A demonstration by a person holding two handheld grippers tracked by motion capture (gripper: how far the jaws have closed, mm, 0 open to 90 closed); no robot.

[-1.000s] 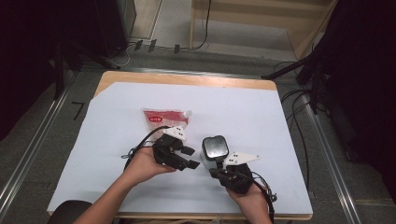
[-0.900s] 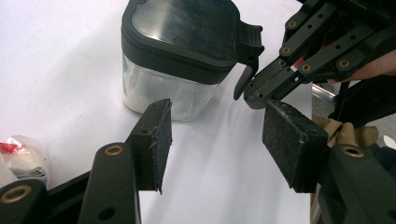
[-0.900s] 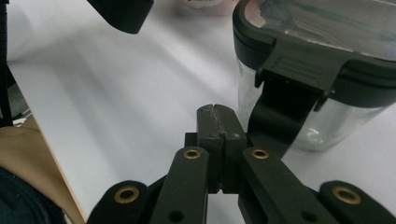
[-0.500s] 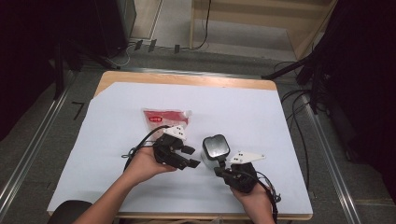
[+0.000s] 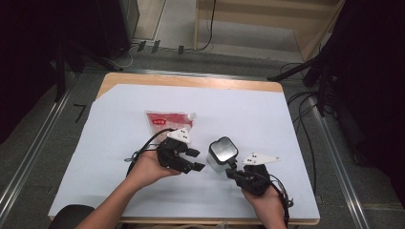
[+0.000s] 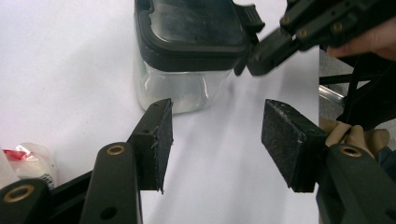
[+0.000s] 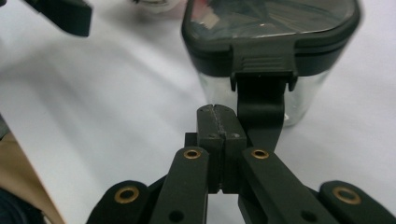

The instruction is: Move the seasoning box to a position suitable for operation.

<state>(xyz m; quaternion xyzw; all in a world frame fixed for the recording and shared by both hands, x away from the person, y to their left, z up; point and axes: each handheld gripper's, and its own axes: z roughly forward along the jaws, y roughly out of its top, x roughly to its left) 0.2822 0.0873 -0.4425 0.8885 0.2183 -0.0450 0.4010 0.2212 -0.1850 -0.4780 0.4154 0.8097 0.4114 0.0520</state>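
Note:
A clear jar [image 5: 222, 152] with a black latched lid stands on the white sheet near the front middle. My right gripper [image 5: 230, 168] is shut just in front of it, its closed tips [image 7: 219, 122] right beside the lid's hanging latch flap [image 7: 259, 105], with nothing between the pads. From the jar's left, my left gripper [image 5: 196, 160] points at the jar [image 6: 187, 51] with its jaws open and empty [image 6: 217, 135], a short way off. The right gripper's tips [image 6: 254, 63] meet the lid's edge. A red and white spouted pouch [image 5: 169, 119] lies flat behind the left hand.
The white sheet [image 5: 267, 119] covers a wooden table [image 5: 191, 80]. Cables trail from both grippers across the front of the sheet. Metal rails and dark floor flank the table. A corner of the pouch [image 6: 28, 158] lies beside the left jaw.

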